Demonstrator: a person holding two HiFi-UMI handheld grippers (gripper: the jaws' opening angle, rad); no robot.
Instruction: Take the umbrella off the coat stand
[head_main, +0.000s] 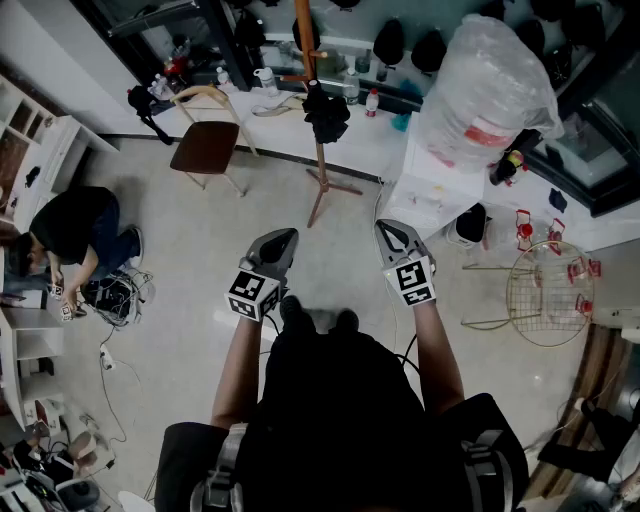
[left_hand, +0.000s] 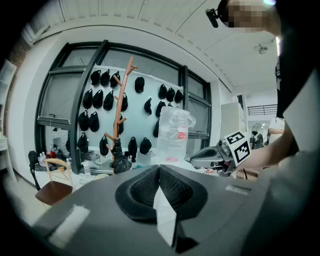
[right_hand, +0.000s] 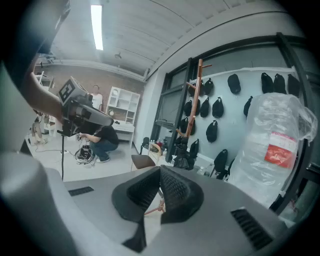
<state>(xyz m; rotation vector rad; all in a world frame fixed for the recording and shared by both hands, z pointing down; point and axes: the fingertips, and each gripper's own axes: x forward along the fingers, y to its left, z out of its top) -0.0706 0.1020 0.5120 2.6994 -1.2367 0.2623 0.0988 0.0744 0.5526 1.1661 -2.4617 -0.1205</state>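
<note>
Currently approach step: left tool (head_main: 282, 238) and right tool (head_main: 392, 232) both closed, empty. Umbrella (head_main: 325, 112) hangs on stand (head_main: 320, 160) at 12 o'clock, well apart. Next: walk in, open one tool, grab it.

The left grey plastic two-jaw gripper (head_main: 283, 238) has its jaws closed together, empty, aimed at 12 o'clock. The right grey plastic two-jaw gripper (head_main: 388, 230), at its 3 o'clock, is identical. The bare forearms (head_main: 238, 360) are extended.
</note>
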